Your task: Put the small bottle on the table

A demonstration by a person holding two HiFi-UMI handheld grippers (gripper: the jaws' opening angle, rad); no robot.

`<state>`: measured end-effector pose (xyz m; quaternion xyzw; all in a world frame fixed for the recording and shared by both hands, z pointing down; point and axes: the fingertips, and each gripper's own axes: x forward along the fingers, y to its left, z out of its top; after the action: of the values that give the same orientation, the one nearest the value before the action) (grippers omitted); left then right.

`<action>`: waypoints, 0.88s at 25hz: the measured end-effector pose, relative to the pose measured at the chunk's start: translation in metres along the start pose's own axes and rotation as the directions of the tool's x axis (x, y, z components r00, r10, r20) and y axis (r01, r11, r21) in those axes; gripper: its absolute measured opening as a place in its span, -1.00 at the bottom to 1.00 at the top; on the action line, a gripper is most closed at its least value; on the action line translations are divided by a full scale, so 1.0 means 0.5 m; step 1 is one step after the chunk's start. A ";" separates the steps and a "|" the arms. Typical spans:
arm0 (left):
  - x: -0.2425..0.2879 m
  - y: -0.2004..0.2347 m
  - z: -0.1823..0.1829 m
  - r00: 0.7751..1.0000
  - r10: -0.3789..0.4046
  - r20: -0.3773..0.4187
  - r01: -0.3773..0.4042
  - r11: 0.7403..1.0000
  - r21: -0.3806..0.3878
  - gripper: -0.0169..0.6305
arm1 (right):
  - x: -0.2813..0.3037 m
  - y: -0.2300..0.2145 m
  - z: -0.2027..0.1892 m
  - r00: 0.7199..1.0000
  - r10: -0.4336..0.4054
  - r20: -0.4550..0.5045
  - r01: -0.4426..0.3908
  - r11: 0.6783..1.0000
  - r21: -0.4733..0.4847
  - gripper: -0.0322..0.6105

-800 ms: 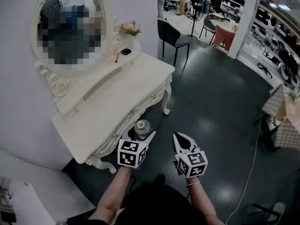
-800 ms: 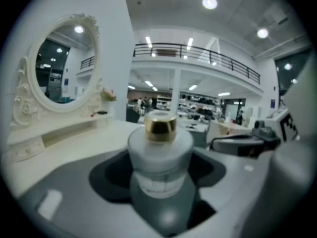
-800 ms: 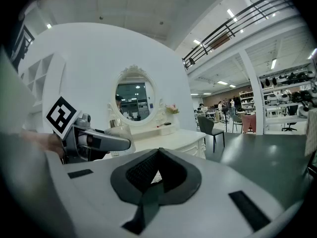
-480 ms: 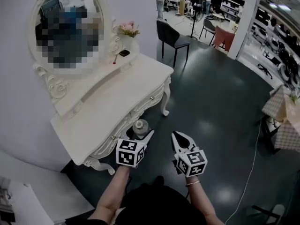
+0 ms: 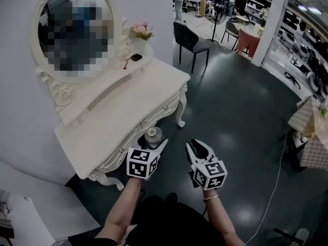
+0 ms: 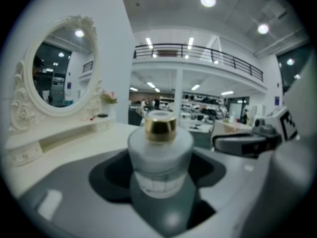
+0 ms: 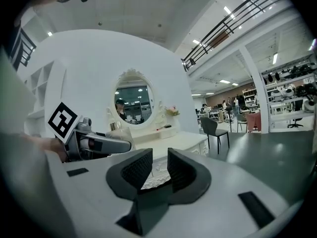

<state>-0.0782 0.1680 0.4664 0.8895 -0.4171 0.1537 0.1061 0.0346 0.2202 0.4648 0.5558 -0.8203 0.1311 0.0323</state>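
Upper left of the head view: an oval mirror (image 5: 72, 27) in an ornate white frame stands at the back of the white counter (image 5: 133, 104). To the right of the mirror, on the counter's raised rear shelf, are a bunch of pink flowers (image 5: 142, 31) and a small dark object (image 5: 137, 57) that I cannot identify. The counter's main surface is bare.

Lower centre-left: my left gripper (image 5: 154, 145) is held off the counter's front edge, over the dark floor (image 5: 241, 117). Its jaws stand wide and are closed on the small bottle (image 5: 154, 136). In the left gripper view the small bottle (image 6: 160, 152) is upright between the jaws; it has a frosted round body and a gold cap. It is clear of the counter top, carried just beside the front edge.

Lower centre-right: my right gripper (image 5: 199, 148) is level with the left one and near it, not touching. In the right gripper view its ribbed pads (image 7: 136, 168) stand a narrow gap apart with nothing between them.

Upper centre: a dark chair (image 5: 192, 42) stands on the floor beyond the counter's far end.

Right side: a thin white cable (image 5: 277, 173) runs across the floor, and a checked cloth (image 5: 310, 132) shows at the frame edge.
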 end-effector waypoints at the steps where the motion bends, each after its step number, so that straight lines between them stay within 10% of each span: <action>1: 0.004 -0.001 0.004 1.000 0.002 0.002 -0.002 1.000 0.002 0.09 | 0.000 -0.004 0.002 1.000 0.002 0.000 -0.002 1.000 0.000 -0.67; 22: 0.131 0.048 0.037 1.000 0.004 -0.016 -0.004 1.000 -0.001 0.08 | 0.073 -0.087 0.002 0.999 -0.001 -0.037 0.002 1.000 0.022 -0.57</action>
<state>-0.0536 0.1006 0.4743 0.8873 -0.4183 0.1608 0.1093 0.0606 0.1718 0.4791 0.5541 -0.8177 0.1502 0.0416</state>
